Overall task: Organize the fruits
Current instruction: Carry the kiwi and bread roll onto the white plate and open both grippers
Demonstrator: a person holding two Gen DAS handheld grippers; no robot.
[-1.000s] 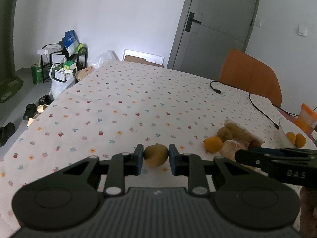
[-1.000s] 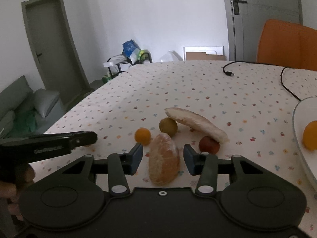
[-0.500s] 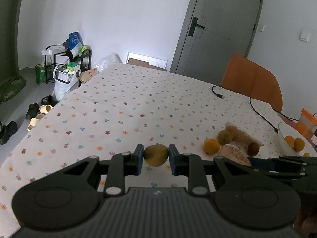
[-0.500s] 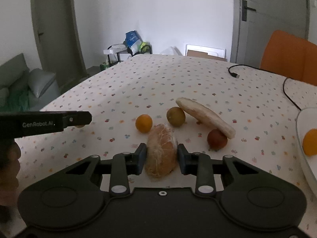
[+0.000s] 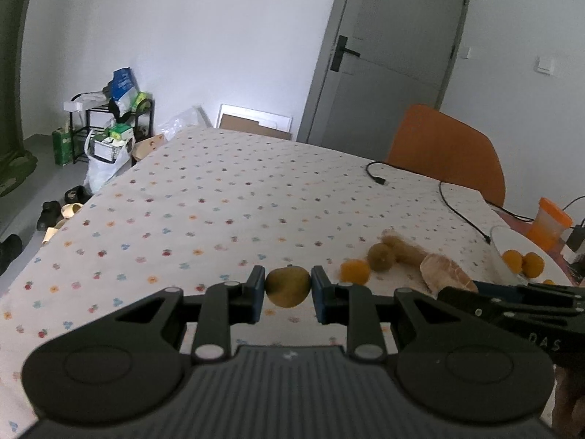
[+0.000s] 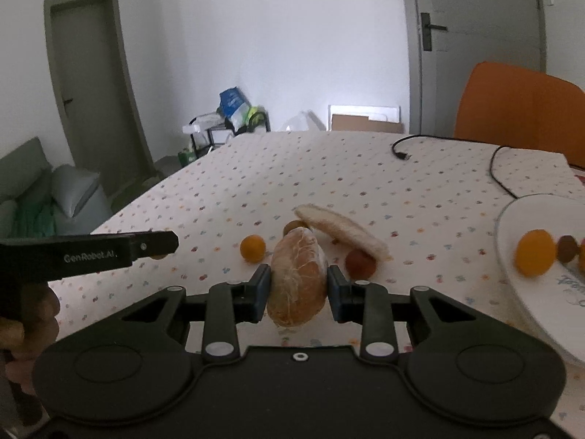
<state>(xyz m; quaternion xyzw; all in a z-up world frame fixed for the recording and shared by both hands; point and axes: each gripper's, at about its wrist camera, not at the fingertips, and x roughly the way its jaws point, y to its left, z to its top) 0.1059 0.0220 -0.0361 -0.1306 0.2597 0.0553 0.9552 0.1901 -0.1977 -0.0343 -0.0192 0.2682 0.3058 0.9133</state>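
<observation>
Two claws are loaded: left gripper (image 5: 288,289) clamps a brownish-green fruit (image 5: 288,285) at lower centre, right gripper (image 6: 299,289) squeezes a netted peeled fruit (image 6: 298,278); its soft flesh could bruise or slip before reaching the plate (image 6: 526,314) at right

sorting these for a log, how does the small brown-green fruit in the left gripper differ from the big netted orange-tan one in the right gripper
The small brown-green fruit is rounded and smooth-skinned; the big netted orange-tan fruit is elongated, with pale veins across its skin. The brown-green fruit barely spans its pads, while the netted one bulges well past the right gripper. Shared: each is clamped between pads, the first in the left gripper.
</observation>
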